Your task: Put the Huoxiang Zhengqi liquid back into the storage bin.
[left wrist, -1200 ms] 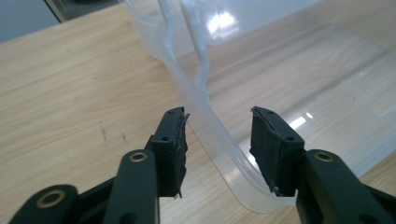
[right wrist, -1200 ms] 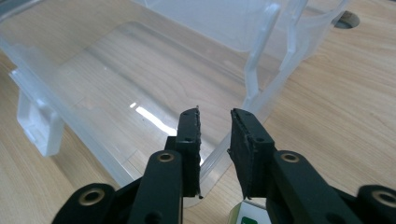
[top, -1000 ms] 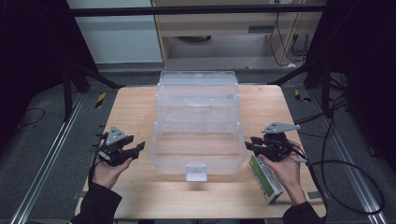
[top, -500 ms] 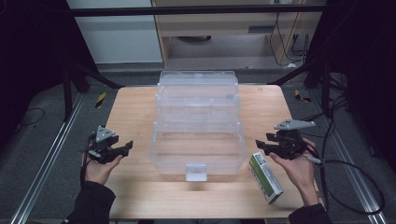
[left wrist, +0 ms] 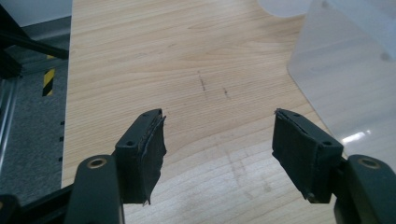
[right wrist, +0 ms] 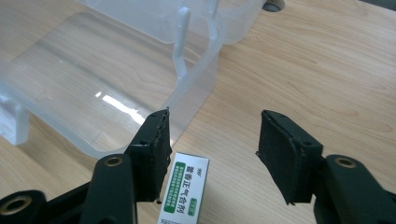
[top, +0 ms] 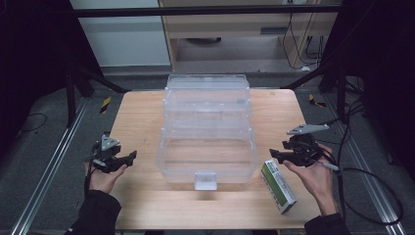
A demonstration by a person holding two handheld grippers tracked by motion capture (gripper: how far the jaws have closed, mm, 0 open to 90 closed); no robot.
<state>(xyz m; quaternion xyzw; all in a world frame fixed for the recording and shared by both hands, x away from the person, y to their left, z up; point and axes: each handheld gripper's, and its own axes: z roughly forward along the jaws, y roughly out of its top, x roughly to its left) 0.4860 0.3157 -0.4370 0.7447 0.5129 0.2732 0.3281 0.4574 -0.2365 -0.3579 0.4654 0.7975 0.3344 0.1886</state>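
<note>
Both hands had drawn outward from the clear tiered box (top: 208, 132) toward the frame's lower corners, left gripper (top: 128, 157) and right gripper (top: 274, 155) spread empty, the right poised over the green-and-white carton (top: 278, 185).

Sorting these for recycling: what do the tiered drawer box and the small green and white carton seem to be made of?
The tiered drawer box looks like clear glossy plastic: the wood grain shows through it and its walls catch glare. The small carton seems to be printed cardboard, with flat faces, sharp folded edges and a smooth finish.
</note>
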